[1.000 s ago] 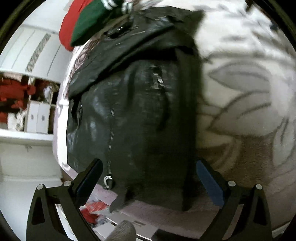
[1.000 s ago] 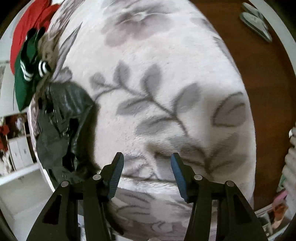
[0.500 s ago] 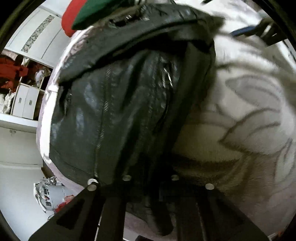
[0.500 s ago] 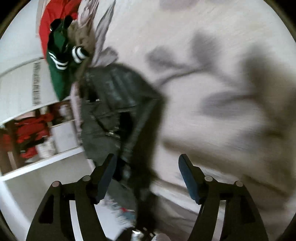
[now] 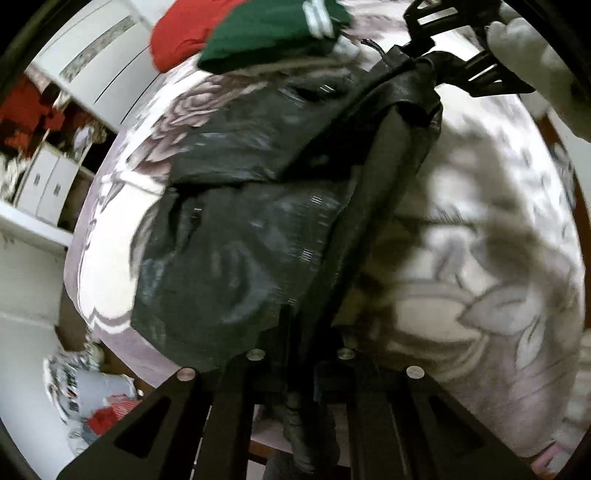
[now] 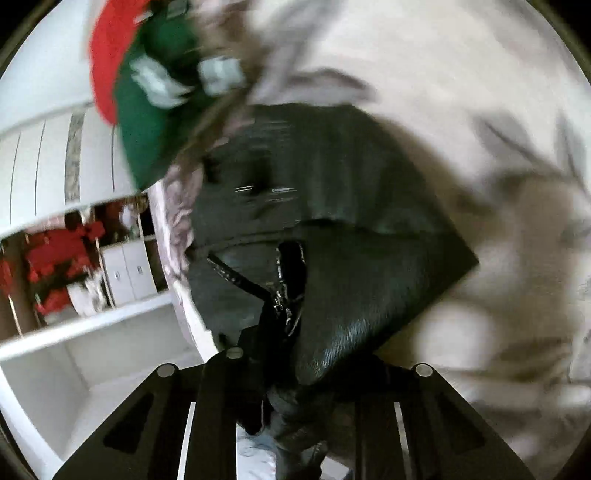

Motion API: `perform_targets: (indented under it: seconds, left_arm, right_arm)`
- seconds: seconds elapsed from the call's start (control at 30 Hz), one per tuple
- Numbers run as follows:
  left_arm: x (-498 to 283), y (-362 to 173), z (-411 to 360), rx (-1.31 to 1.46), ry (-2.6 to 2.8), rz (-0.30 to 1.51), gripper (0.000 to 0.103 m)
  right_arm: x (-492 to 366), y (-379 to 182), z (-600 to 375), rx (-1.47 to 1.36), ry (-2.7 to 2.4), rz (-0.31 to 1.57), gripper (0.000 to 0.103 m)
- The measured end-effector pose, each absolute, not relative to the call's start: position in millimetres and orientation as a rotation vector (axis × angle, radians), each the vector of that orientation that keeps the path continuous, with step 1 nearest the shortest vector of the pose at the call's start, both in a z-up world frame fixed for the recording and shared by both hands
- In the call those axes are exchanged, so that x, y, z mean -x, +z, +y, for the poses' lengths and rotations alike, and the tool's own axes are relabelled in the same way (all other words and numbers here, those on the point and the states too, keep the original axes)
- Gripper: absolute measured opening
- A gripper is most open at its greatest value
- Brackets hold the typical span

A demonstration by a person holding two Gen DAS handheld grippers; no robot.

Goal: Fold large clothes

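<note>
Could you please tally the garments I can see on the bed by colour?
Black: 1, the leather jacket, held by both tools
Green with white stripes: 1
Red: 1
Total: 3

No legible text, labels, brands or numbers anywhere; frames blurred.

Left gripper (image 5: 301, 354) jaws clamped tight; right gripper (image 6: 295, 369) jaws likewise pinched; both hold black jacket (image 5: 240, 240).
</note>
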State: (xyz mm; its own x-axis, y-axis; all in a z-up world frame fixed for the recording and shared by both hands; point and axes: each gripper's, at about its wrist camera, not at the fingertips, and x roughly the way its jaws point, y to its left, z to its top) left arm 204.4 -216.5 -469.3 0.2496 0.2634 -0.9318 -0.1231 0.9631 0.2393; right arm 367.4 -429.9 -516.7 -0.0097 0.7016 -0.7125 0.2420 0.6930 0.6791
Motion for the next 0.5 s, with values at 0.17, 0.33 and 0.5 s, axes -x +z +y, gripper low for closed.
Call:
perform_targets:
  seconds: [0.17, 0.33, 0.5]
  left_arm:
    - [-209, -439, -144, 0.091, 0.279, 1.28, 0.006]
    - [-208, -452, -50, 0.316, 0.315, 1.303, 0.005]
    - [-204, -519, 44, 0.527, 0.306, 1.367, 0.006]
  right_arm:
    - [-393, -457, -315, -0.567, 0.463, 1.589, 0.019]
    - [-410, -464, -177, -0.378, 0.455, 1.643, 0.019]
    - [-417, -520, -64, -0.165, 0.343, 1.728, 0.019]
